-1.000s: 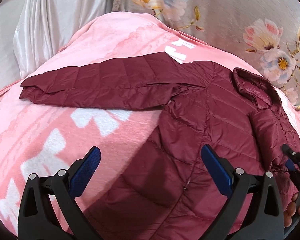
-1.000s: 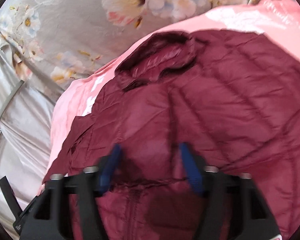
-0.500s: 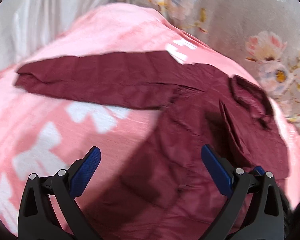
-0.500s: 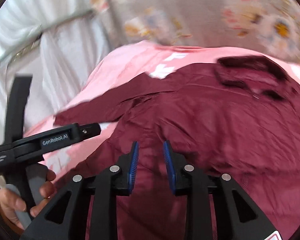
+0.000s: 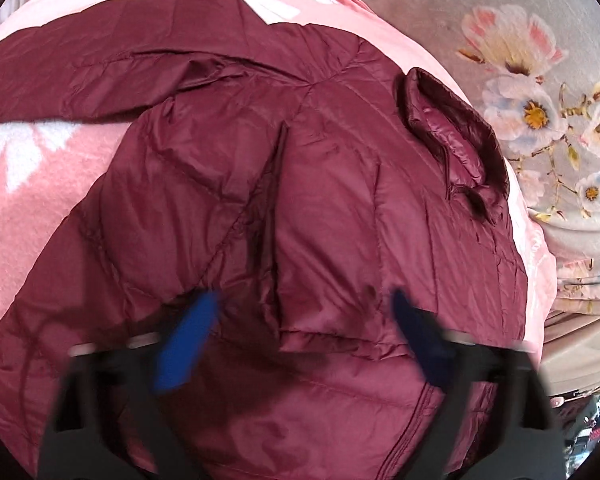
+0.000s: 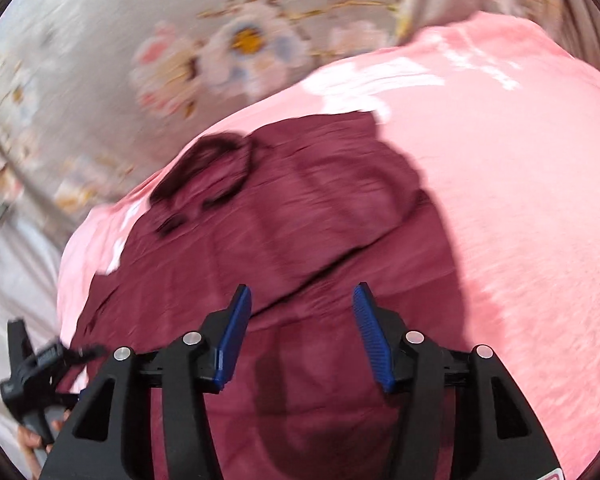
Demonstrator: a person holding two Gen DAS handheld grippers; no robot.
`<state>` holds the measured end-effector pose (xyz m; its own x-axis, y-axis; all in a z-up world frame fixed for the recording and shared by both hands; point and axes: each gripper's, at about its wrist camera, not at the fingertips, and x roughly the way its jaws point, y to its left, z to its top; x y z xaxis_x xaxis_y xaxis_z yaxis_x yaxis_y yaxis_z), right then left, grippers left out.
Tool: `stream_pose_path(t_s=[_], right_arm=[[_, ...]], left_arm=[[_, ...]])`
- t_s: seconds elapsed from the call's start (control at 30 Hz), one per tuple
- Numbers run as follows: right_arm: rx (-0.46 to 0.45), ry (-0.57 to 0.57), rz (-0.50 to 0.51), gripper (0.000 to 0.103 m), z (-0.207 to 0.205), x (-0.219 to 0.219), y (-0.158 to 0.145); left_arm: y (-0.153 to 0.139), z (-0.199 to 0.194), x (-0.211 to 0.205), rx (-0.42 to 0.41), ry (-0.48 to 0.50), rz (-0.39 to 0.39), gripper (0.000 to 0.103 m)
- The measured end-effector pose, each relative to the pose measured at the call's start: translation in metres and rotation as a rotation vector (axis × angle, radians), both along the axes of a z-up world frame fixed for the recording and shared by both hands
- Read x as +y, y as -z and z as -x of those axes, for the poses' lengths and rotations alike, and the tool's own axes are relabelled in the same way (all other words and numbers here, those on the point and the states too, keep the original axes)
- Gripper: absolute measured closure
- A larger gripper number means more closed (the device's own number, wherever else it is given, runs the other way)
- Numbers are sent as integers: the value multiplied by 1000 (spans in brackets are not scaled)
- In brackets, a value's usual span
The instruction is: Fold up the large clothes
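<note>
Maroon quilted jacket (image 5: 320, 200) lies flat on pink blanket (image 5: 28, 208) w/ white pattern, over a bed; floral grey sheet (image 5: 540, 60) at far side. One sleeve (image 5: 100, 64) stretched out to the left, other sleeve folded across the front, its cuff near the camera. Collar (image 5: 452, 136) at far right. Left claw (image 5: 300, 336) released, fingers wide apart, hovering over jacket front, blurred. Right claw (image 6: 300, 332) also released, blue pads (image 6: 236, 332) apart, above jacket lower body, nothing gripped.
</note>
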<state>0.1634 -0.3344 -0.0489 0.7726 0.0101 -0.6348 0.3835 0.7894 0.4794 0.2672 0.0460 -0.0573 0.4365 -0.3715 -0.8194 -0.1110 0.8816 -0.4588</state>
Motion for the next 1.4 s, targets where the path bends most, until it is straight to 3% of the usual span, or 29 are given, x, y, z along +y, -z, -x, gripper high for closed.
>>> stream_pose_path(t_s=[0.03, 0.07, 0.2, 0.3, 0.33, 0.37, 0.4, 0.5, 0.57, 0.63, 0.73, 0.93, 1.0, 1.1, 1.17, 1.2, 1.27, 1.4], right_arm=[[3, 20, -17, 49, -1, -7, 1], [-1, 46, -56, 49, -6, -19, 5], [11, 142, -154, 49, -21, -53, 15], [4, 184, -218, 54, -26, -73, 22], [2, 178, -228, 67, -29, -76, 22], [-5, 162, -238, 90, -35, -78, 20], [-19, 143, -238, 100, -37, -78, 17], [-168, 119, -137, 101, -26, -67, -20], [-218, 119, -28, 102, -16, -57, -37], [-118, 141, 67, 102, -25, -55, -27], [48, 150, 120, 102, -39, -59, 4], [173, 134, 188, 102, -50, -57, 29], [193, 128, 222, 102, -52, -53, 29], [161, 164, 196, 101, -38, -54, 24], [99, 249, 223, 88, -13, -44, 6], [60, 272, 254, 88, -2, -34, -4], [-29, 192, 282, 88, 3, -4, -24], [-62, -166, 373, 93, -32, 85, -38]], left_arm=[[0, -2, -1, 3, 8, 6, 76], [-1, -6, -3, 10, 15, 17, 87], [-21, -14, -4, -67, 20, -20, 99], [-43, -15, -4, -154, 22, -67, 100], [-49, -16, -6, -179, 27, -85, 100], [-53, -17, -7, -195, 31, -106, 100], [-54, -18, -8, -207, 33, -122, 100], [-55, -22, -5, -226, 23, -156, 101], [-48, -25, -3, -227, 9, -178, 101], [-33, -31, -5, -191, 12, -180, 101], [2, -38, -12, -112, 29, -212, 101], [17, -31, -20, -161, 45, -269, 101], [18, -26, -25, -204, 52, -313, 101], [20, -15, -34, -266, 55, -387, 100], [19, -15, -34, -269, 53, -382, 99], [18, -15, -33, -272, 53, -373, 99], [18, -15, -32, -276, 50, -361, 99], [18, -14, -30, -279, 40, -342, 98]])
